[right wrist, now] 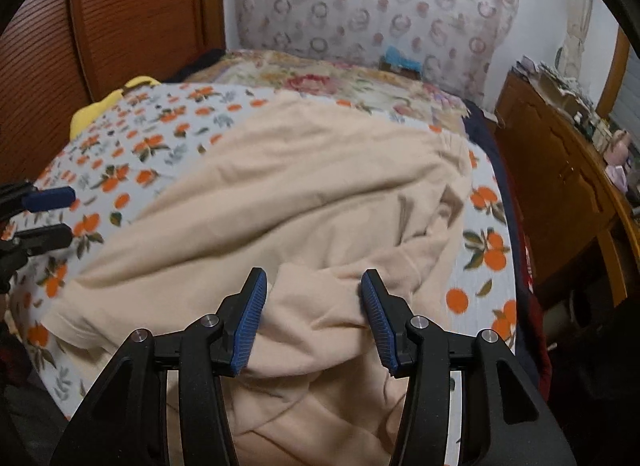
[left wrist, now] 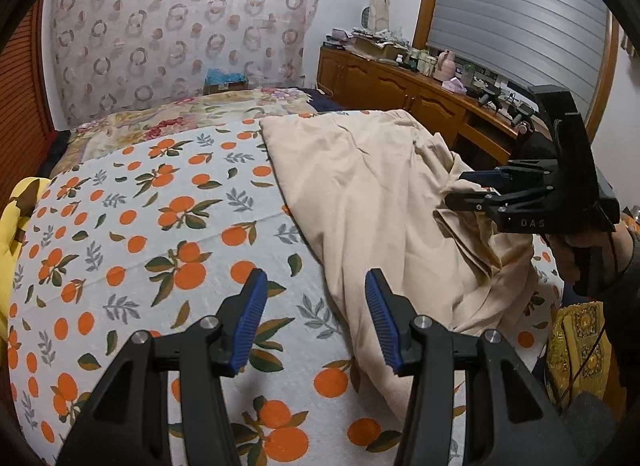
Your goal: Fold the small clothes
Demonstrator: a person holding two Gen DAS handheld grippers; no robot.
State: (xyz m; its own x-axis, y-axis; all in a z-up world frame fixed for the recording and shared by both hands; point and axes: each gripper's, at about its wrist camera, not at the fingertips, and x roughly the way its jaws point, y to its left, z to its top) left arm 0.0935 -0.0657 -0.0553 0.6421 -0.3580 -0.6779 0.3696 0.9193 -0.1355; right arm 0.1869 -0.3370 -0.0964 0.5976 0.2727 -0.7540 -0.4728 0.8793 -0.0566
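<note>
My left gripper (left wrist: 316,322) stands open over the orange-print sheet (left wrist: 132,225), nothing between its pads. My right gripper (right wrist: 314,320) is also open, a bunched fold of the beige garment (right wrist: 304,193) lying loose between its fingers. The garment sprawls rumpled across the sheet, toward the wooden dresser (left wrist: 404,85) side.

Orange-print bedsheet (left wrist: 168,225), floral quilt (left wrist: 192,113), wooden dresser (left wrist: 404,85), yellow cloth (right wrist: 100,105)

The right wrist view is motion-blurred; the beige garment (right wrist: 304,193) runs off its bottom edge, its underside folds hidden.
</note>
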